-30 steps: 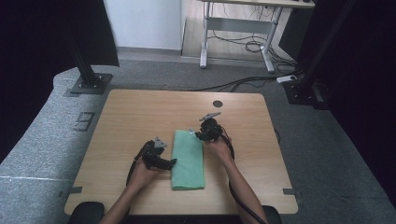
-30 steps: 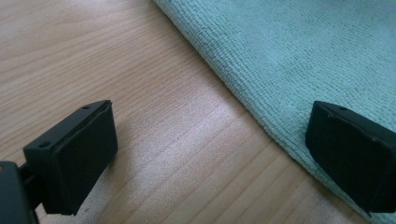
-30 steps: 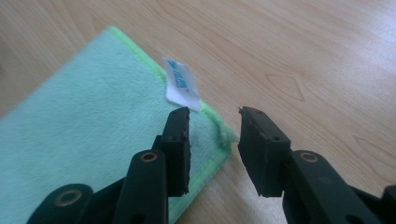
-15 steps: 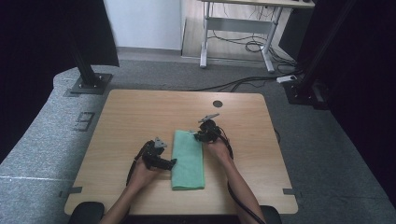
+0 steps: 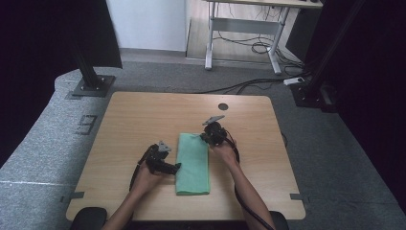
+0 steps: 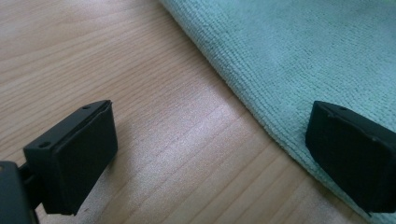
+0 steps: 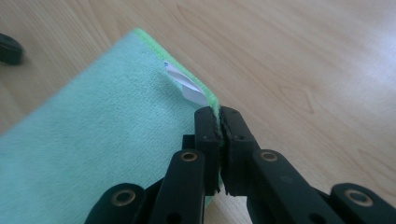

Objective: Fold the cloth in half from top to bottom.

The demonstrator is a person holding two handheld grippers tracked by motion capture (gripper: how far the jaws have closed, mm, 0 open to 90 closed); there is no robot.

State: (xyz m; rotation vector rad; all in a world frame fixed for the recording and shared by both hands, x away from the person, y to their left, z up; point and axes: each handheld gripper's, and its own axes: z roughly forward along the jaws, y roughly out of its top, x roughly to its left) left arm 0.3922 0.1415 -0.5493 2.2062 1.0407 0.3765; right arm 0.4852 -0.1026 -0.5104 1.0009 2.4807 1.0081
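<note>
Setting: lab or recording studio. Wooden table [image 5: 143,124] on grey carpet [image 5: 335,158], black curtains [image 5: 43,43], bolted rig posts [image 5: 88,72], far desk frame [image 5: 244,28] with loose cables [image 5: 249,45].

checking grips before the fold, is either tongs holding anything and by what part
The right tongs are shut on the green cloth, pinching its edge near the white tag. The left tongs are open, straddling the cloth's side edge, holding nothing.

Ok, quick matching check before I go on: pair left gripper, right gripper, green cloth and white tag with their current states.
Things:
1. left gripper
2. right gripper
3. green cloth
4. white tag

States:
A. lying folded on the table
B. shut on the cloth's edge
C. open, straddling the cloth's edge
D. near the pinched corner

Pairs: 1-C, 2-B, 3-A, 4-D
</note>
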